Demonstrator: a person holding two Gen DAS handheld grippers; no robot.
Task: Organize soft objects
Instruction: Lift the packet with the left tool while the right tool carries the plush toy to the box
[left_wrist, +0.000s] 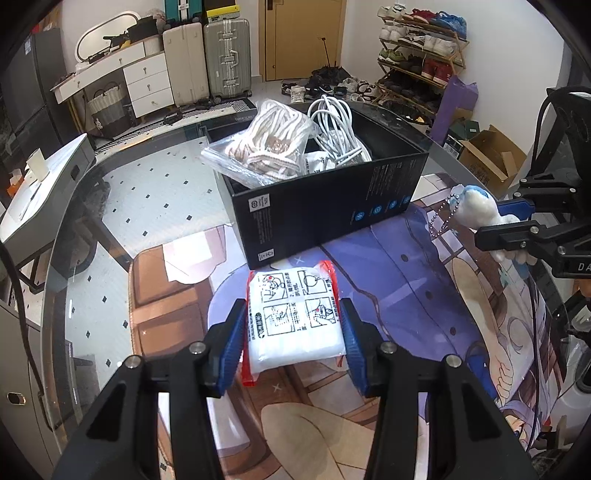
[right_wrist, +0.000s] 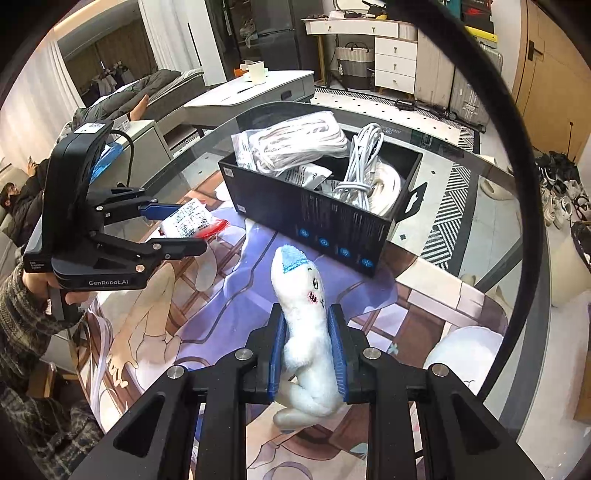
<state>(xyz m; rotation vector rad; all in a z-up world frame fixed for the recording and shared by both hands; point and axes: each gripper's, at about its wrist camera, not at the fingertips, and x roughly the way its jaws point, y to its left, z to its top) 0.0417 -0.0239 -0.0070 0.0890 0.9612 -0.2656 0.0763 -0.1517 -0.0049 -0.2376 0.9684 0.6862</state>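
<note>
Gripping a white packet (left_wrist: 293, 317) at lower centre, the left tool (left_wrist: 293, 332) is clamping it; the right tool (right_wrist: 306, 347) is squeezing a plush toy (right_wrist: 304, 321). Either may be snagging the black box (left_wrist: 325, 206) rim above.

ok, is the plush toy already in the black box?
No: the white plush toy is clamped in the right gripper, over the printed mat in front of the black box, not inside it.

Bright, even indoor light; sharp centres, strong fisheye bending and dark vignette at edges; glass table (left_wrist: 110, 192) reflects faintly
</note>
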